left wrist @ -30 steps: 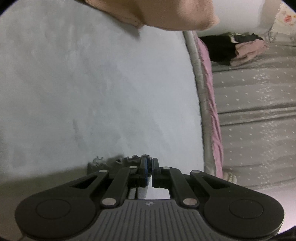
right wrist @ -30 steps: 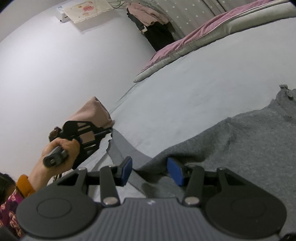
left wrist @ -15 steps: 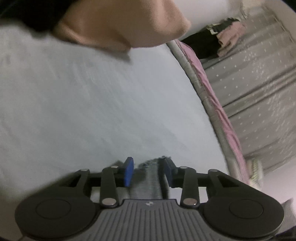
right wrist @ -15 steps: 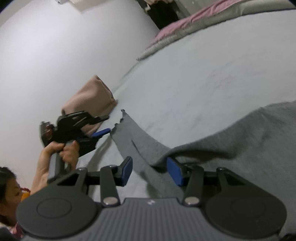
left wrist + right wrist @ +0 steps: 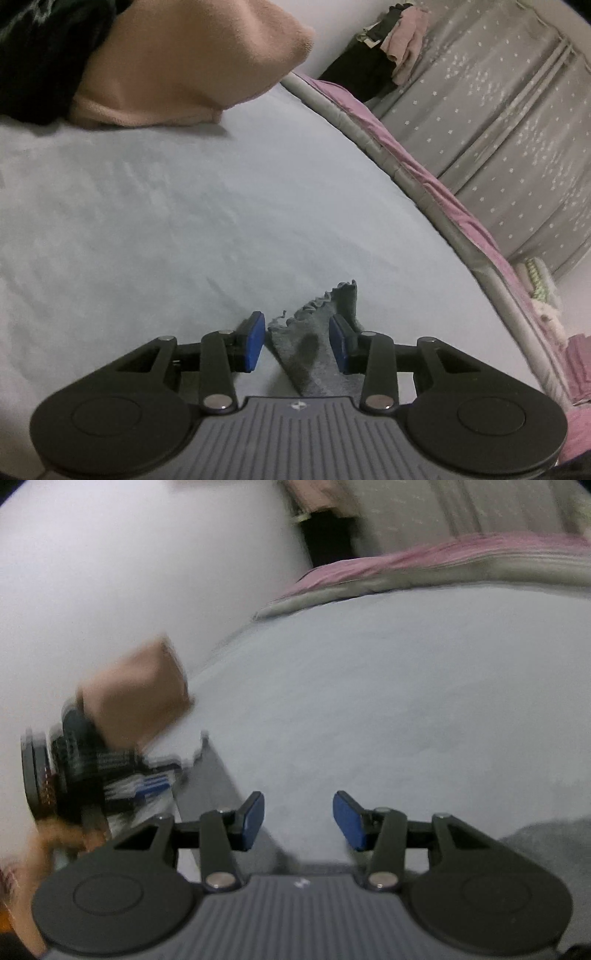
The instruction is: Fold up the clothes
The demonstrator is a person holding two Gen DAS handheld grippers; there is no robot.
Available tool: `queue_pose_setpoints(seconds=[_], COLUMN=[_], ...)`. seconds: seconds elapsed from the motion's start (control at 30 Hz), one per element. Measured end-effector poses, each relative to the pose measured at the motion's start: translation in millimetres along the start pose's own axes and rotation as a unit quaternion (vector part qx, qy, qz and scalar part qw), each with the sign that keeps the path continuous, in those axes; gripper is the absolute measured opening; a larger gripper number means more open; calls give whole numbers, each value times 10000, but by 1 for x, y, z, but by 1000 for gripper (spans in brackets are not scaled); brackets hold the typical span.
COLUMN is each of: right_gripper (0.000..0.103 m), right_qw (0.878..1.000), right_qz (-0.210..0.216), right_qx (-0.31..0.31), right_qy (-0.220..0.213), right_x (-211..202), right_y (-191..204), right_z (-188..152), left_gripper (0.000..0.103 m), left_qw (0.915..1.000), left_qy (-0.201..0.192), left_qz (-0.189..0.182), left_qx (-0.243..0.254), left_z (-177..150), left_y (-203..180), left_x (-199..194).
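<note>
Grey garment [image 5: 317, 354] lies on the bed [image 5: 184, 229], frilly cuff btwn my left tongs [image 5: 297, 341], spread wide; right tongs [image 5: 298, 819] wide too, empty.

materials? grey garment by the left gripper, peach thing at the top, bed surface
Grey garment: soft matte knit, likely jersey or wool blend; wavy ruffled hem.
Peach folded item: fleece-like, fuzzy nap along its edge.
Bed surface: pale short-pile or brushed fabric, faint brush marks; uncertain.
</note>
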State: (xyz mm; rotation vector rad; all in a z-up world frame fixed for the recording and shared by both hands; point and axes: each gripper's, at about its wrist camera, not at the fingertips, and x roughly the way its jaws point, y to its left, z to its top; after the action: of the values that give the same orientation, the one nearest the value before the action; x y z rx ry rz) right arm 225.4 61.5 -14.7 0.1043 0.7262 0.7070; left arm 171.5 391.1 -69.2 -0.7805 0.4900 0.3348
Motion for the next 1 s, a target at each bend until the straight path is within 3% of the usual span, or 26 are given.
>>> queue_pose_setpoints(seconds=[0.03, 0.13, 0.33, 0.5, 0.53, 0.63, 0.77, 1.0], right_gripper=[44, 44, 44, 41, 36, 28, 22, 21], right_qw=[9994, 9940, 9829, 9705, 9687, 9687, 9784, 9865], right_qz=[-107, -417, -509, -527, -545, -555, -656, -1196], right_qx=[-323, -1000, -1705, -2253, -2315, -2298, -1846, -992], right_qy=[59, 168, 467, 680, 713, 762, 657, 515], right_x=[-2, -3, -8, 0, 4, 14, 27, 40], right_y=[10, 31, 42, 56, 58, 54, 41, 8], right_z=[-1, -7, -17, -26, -27, -25, -14, 6], left_gripper=[33, 9, 6, 6, 6, 6, 6, 6], left_qw=[10000, 9998, 9983, 9919, 9898, 9840, 9770, 9660], left_qy=[-6, 19, -224, -192, -140, 16, 224, 518], left_qz=[3, 127, 420, 707, 742, 845, 959, 1143], left_qx=[19, 167, 342, 1037, 1204, 1565, 1889, 2262], left_z=[-1, -5, -8, -1, 0, 0, -1, -5], left_y=[0, -3, -14, -31, -34, -39, -40, -40], left_x=[0, 2, -14, -34, -37, -41, -42, -36])
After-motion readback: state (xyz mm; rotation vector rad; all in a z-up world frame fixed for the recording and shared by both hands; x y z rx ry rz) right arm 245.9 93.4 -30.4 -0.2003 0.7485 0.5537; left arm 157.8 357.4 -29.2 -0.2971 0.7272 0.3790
